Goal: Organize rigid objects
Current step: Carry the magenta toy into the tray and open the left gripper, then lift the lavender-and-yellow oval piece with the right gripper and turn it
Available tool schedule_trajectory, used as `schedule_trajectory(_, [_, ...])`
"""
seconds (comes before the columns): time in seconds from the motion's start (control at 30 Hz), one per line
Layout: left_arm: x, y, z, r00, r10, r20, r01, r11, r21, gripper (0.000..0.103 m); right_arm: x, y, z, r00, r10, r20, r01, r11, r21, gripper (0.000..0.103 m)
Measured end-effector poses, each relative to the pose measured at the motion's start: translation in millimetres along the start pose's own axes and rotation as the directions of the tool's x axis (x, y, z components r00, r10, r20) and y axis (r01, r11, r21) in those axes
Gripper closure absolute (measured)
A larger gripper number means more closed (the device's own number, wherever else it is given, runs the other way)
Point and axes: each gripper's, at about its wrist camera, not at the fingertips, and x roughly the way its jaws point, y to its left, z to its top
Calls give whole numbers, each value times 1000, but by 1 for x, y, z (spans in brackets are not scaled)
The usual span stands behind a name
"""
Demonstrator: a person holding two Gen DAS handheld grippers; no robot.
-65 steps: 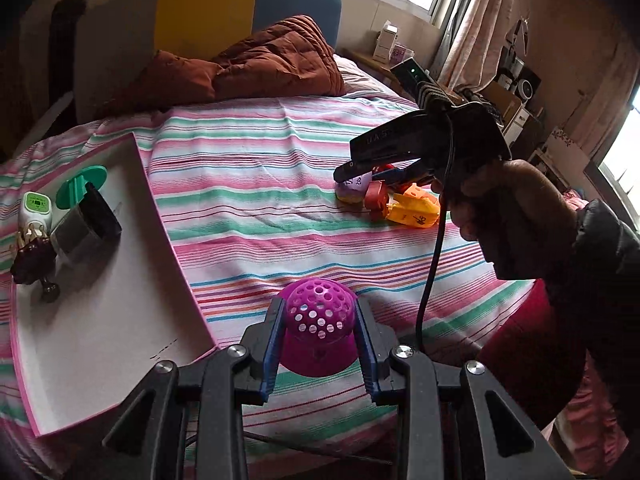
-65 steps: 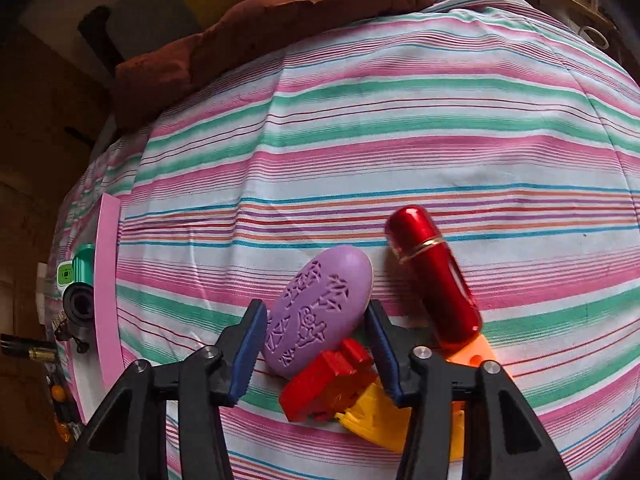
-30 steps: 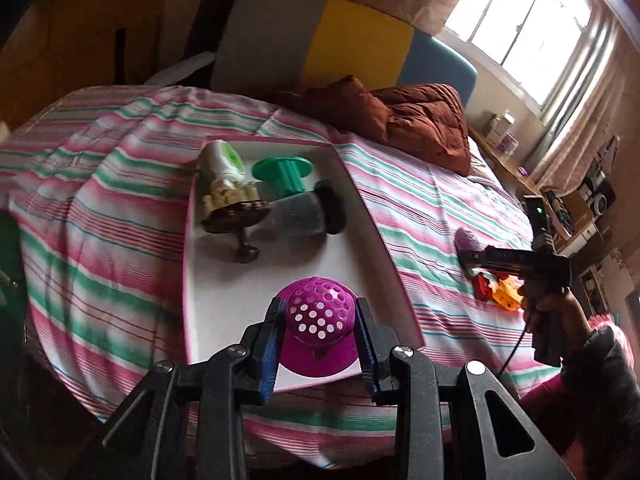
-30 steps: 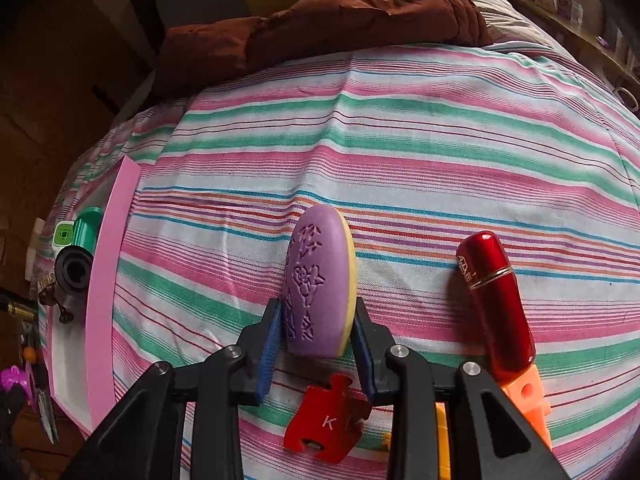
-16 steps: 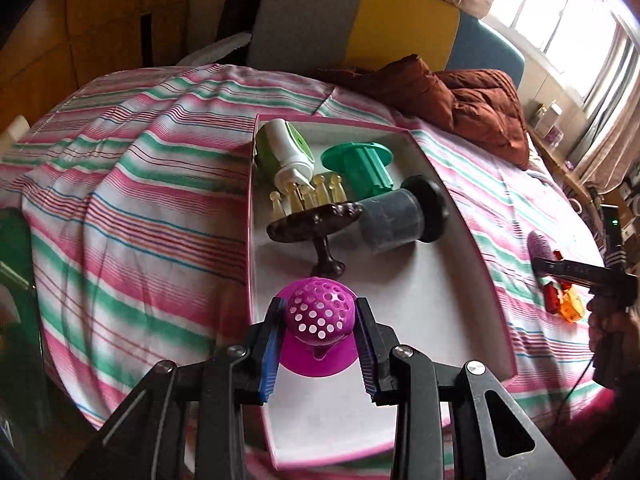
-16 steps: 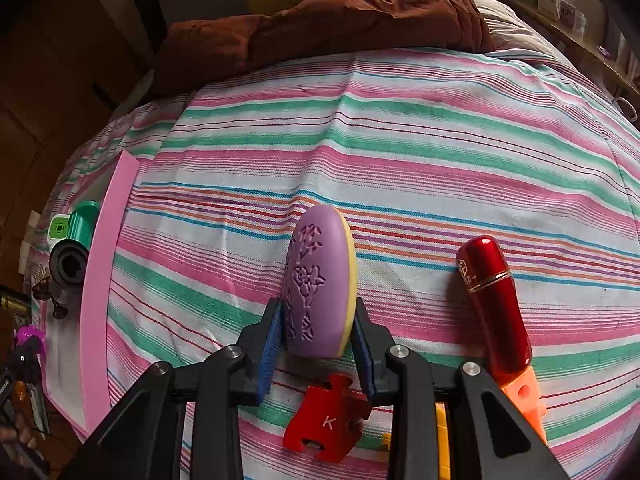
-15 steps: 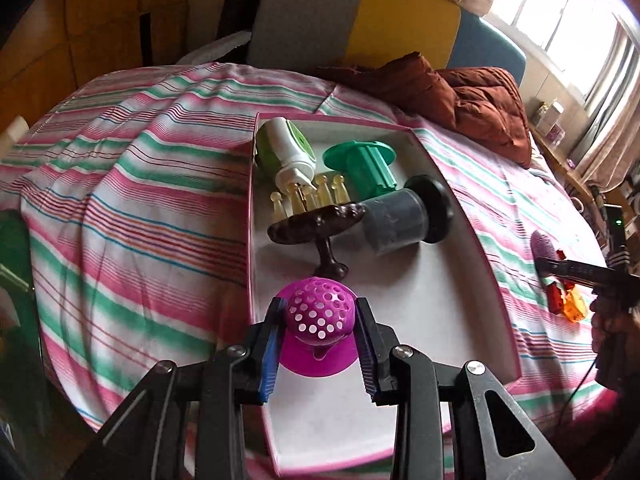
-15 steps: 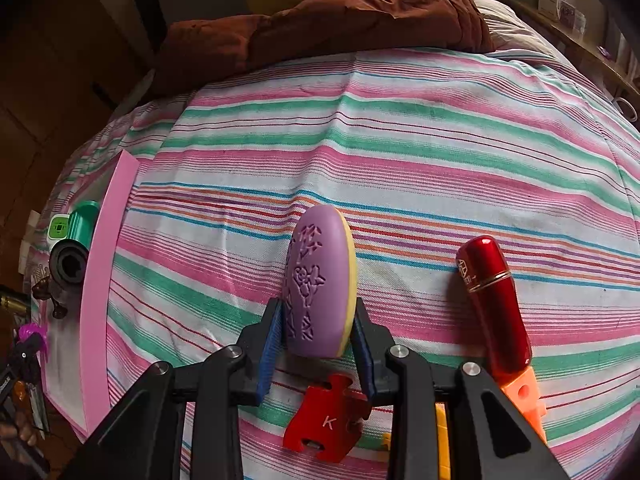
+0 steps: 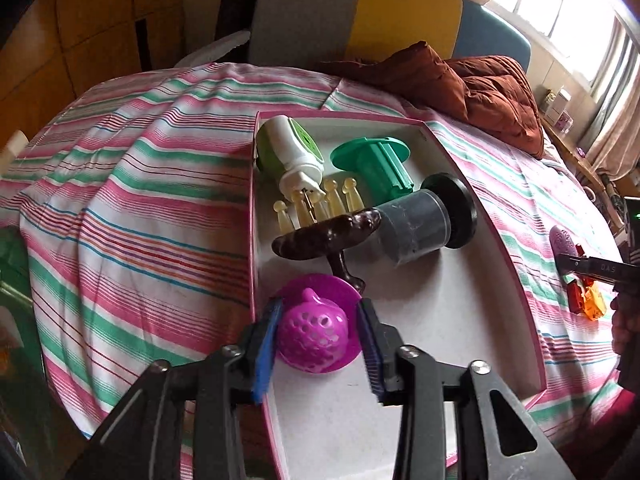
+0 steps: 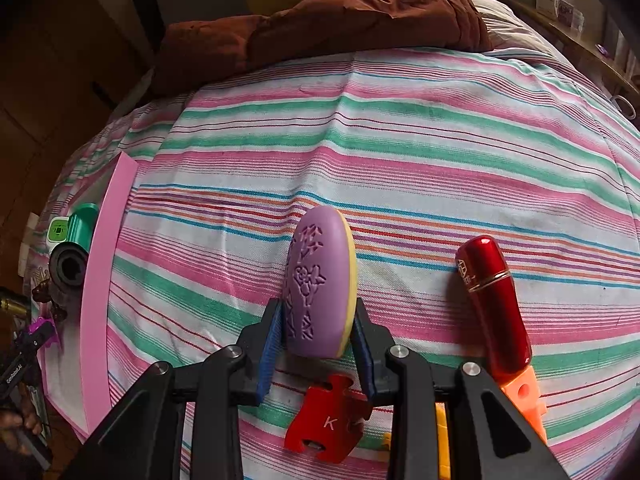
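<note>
Your left hand-held gripper [image 9: 318,330], low in the frame, has just been spreading its jaws; the magenta perforated dome [image 9: 314,334] now sits loose between them in the pink-edged tray [image 9: 472,312]. Your right hand-held gripper [image 10: 316,338], at lower centre, stays clamped narrow on the purple oval case [image 10: 320,280] over the striped bed [image 10: 420,152], the red tube [image 10: 494,300] lying to its right.

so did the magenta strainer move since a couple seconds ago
Yes. The magenta strainer was carried from over the striped bedspread to the tray; it now lies tipped near the tray's left wall, and the left gripper fingers have just been opening around it.
</note>
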Motion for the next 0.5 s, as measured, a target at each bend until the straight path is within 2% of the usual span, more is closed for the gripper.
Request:
schedule_trajectory(0.03, [-3,0,0,1000,-3,7,3,1000,-3,54,0,-1,0,1000,3,0,-3,1000,4,70])
schedule_trajectory(0.3, [-26,-2,-10,999,19,51,-18,1000,-15,51,-1,-5,2,1000,15,-1,-15,1000,27,70])
schedule_trajectory(0.43, [-47,-10,-17,991,69,112,-70,998,8,49,-1,-5,2,1000,14,4,-14,999,34,69])
schedule_trajectory(0.5, [-59,-14,-19,986,80,146,-84,996,18,45,-1,-6,2,1000,12,7,-13,999,36,69])
